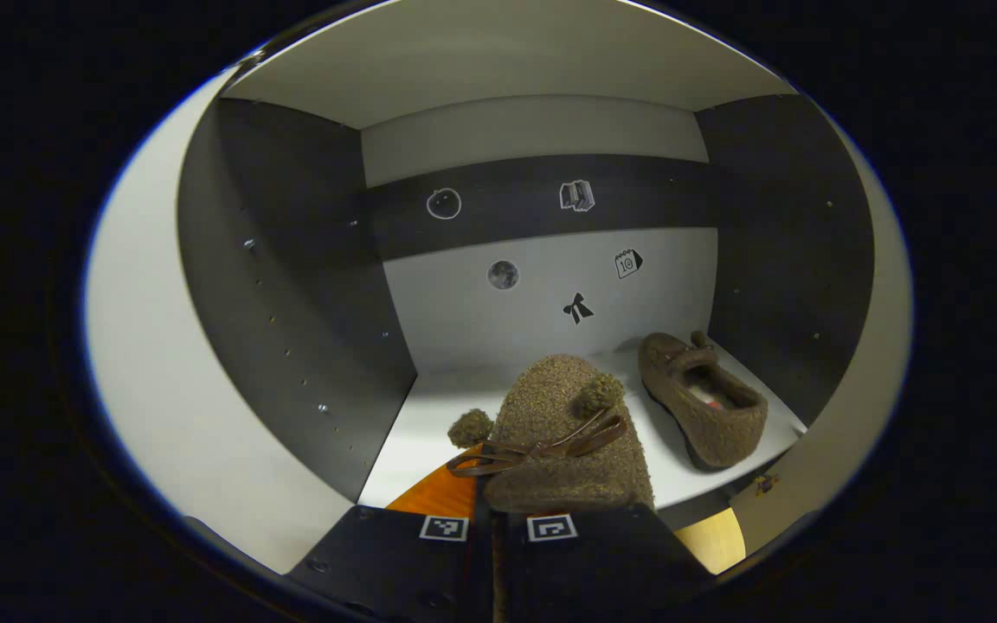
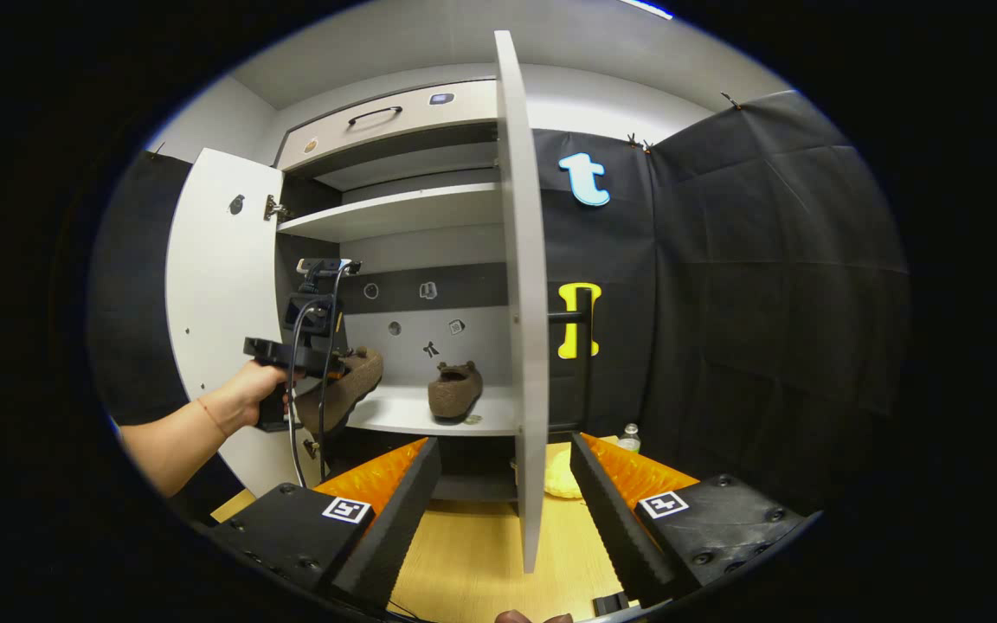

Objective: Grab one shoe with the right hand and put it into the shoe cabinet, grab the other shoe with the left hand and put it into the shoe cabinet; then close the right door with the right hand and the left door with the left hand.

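In the left gripper view my left gripper (image 1: 498,519) is shut on a brown fuzzy shoe (image 1: 563,433) with pompoms and a bow, held toe-forward at the mouth of the shoe cabinet (image 1: 291,285). A second brown shoe (image 1: 702,398) lies on the white shelf (image 1: 438,424) at the right. In the right gripper view my right gripper (image 2: 503,502) stands open and holds nothing, straddling the edge of the open right door (image 2: 520,294). That view also has a hand holding the left gripper (image 2: 295,355) with the held shoe (image 2: 343,385) at the shelf, beside the shoe lying there (image 2: 455,389).
The left door (image 2: 221,294) stands open at the left. An upper shelf (image 2: 395,212) and a drawer with a handle (image 2: 377,112) sit above. A wooden floor (image 2: 464,554), a yellow cushion (image 2: 561,476) and a small bottle (image 2: 630,437) lie below the cabinet.
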Tool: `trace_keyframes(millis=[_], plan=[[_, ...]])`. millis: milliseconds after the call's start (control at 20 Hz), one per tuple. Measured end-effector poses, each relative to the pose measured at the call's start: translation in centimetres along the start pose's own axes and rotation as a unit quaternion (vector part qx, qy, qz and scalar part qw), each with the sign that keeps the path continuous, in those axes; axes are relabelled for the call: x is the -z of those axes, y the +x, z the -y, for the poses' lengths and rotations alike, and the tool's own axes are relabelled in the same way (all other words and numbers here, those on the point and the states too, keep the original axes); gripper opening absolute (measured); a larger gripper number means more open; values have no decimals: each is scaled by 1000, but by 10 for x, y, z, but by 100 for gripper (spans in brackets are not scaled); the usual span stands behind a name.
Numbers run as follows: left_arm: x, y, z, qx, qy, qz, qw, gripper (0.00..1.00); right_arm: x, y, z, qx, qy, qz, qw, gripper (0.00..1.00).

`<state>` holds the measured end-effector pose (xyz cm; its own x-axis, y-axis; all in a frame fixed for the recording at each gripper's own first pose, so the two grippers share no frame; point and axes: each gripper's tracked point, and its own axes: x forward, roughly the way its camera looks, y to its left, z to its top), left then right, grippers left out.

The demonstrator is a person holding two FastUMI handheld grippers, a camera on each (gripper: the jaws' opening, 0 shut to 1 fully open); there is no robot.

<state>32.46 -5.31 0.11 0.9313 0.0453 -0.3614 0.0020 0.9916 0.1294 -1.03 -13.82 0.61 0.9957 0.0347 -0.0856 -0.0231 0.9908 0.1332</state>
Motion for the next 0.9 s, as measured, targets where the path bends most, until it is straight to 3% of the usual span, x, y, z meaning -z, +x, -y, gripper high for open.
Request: trace_keyframes(millis=[450,900], plan=[[-14,111,9,-31,34,-60,997,10,7,0,66,55,10,-19,998,98],[17,147,18,-35,35,-111,993,10,8,6,94,76,16,-22,997,98]])
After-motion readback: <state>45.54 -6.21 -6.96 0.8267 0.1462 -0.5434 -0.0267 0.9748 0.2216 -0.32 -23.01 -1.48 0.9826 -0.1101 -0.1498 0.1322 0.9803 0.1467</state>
